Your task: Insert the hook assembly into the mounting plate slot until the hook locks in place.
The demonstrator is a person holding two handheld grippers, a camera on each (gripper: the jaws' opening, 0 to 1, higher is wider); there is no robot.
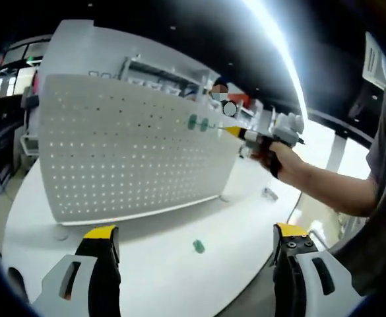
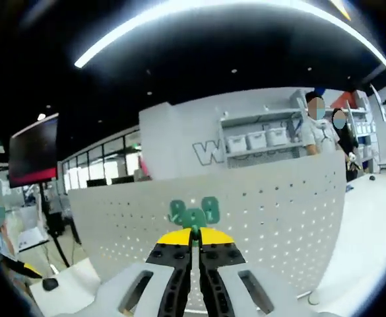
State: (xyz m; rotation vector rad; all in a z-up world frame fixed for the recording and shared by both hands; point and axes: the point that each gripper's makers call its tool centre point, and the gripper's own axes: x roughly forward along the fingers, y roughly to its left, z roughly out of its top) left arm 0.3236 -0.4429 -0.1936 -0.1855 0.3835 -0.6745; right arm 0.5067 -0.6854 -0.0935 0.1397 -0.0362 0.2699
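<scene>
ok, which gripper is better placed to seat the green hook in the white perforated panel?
Right. The right gripper is shut on the green plastic hook at the white perforated panel. The left gripper is open, back over the table.

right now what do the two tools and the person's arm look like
The left tool has pale grey bodies with slotted cut-outs, black jaws with bolt heads and yellow tips. The right tool is built the same: grey shells, black jaws, yellow tips. In the left gripper view, the person's hand wears a dark strap at the wrist, with a grey short sleeve above a bare forearm.
</scene>
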